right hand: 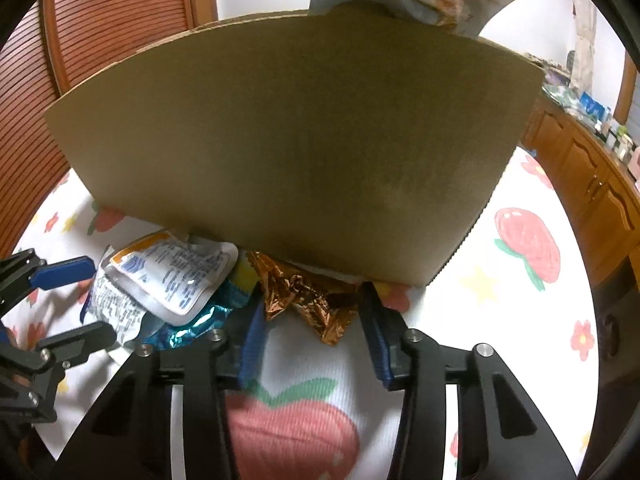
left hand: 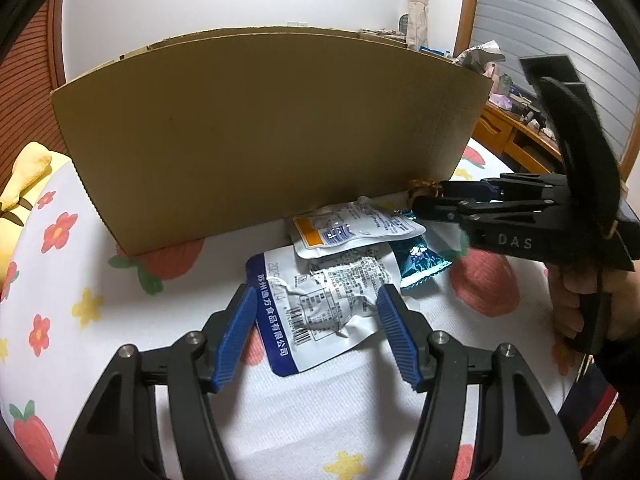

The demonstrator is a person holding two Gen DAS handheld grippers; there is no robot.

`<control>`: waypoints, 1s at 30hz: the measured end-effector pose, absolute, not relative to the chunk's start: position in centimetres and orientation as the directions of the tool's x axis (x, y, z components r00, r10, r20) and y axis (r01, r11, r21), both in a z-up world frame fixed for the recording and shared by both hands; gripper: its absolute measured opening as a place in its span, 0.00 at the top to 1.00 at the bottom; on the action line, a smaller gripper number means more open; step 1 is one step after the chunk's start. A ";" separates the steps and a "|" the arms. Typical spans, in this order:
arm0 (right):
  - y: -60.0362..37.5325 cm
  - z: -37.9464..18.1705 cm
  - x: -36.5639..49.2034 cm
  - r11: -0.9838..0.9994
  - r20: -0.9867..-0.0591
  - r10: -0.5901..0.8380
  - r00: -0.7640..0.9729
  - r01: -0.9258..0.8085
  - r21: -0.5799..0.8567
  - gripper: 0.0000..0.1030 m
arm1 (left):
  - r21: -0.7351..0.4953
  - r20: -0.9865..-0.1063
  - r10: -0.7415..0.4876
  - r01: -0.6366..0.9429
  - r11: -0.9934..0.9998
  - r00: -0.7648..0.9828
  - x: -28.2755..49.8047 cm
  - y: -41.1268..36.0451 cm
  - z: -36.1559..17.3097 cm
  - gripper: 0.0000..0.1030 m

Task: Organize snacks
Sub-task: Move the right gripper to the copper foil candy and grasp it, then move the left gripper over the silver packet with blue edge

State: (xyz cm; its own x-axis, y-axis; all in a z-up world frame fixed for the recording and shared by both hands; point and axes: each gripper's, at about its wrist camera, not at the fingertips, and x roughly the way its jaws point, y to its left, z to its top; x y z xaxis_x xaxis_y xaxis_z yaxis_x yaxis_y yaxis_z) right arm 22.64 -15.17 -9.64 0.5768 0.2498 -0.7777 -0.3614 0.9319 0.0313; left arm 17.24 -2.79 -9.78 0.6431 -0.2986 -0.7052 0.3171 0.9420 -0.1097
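Right hand-held gripper [right hand: 312, 312] apparently pinches the copper wrapper [right hand: 312, 300] beside the cardboard box [right hand: 296, 152].

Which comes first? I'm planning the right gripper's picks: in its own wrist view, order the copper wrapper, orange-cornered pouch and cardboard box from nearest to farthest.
1. Copper wrapper: between the right gripper fingers.
2. Orange-cornered pouch: left, on the pile.
3. Cardboard box: standing behind both.

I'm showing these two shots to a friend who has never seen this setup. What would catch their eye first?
Probably the big cardboard box standing on the strawberry-print cloth, filling the middle of both views. At its foot lies a small heap of snack packets, the white and blue packet between the left claw's open blue pads. The right claw straddles a crinkled copper foil wrapper against the box.
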 end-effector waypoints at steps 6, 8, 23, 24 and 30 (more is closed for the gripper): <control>-15.3 -8.9 20.5 0.923 -0.763 0.266 0.589 -0.383 0.026 0.73 | -0.108 -0.704 -0.299 0.318 0.942 0.644 17.2 -3.0 -9.9 0.39; -15.7 -9.0 20.0 0.921 -0.757 0.276 0.592 -0.388 0.031 0.73 | -0.108 -0.704 -0.299 0.319 0.942 0.645 17.2 -3.0 -9.9 0.39; -17.7 -9.0 15.4 0.917 -0.714 0.309 0.628 -0.397 0.047 0.72 | -0.110 -0.690 -0.307 0.325 0.939 0.655 16.6 -2.9 -9.6 0.39; -17.8 -8.9 15.4 0.916 -0.710 0.312 0.632 -0.397 0.049 0.72 | -0.119 -0.689 -0.313 0.324 0.939 0.654 16.6 -2.7 -9.5 0.39; -17.5 -9.1 15.1 0.912 -0.699 0.315 0.642 -0.408 0.036 0.72 | -0.136 -0.687 -0.317 0.313 0.940 0.654 16.8 -2.5 -9.0 0.39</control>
State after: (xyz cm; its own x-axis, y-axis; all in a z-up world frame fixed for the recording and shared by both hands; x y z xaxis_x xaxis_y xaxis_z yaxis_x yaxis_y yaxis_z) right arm 15.05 -17.53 -9.08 0.6422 0.3146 -0.6990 -0.4081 0.9122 0.0357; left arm 16.78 -2.54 -8.97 0.6538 -0.3173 -0.6869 0.3133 0.9399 -0.1360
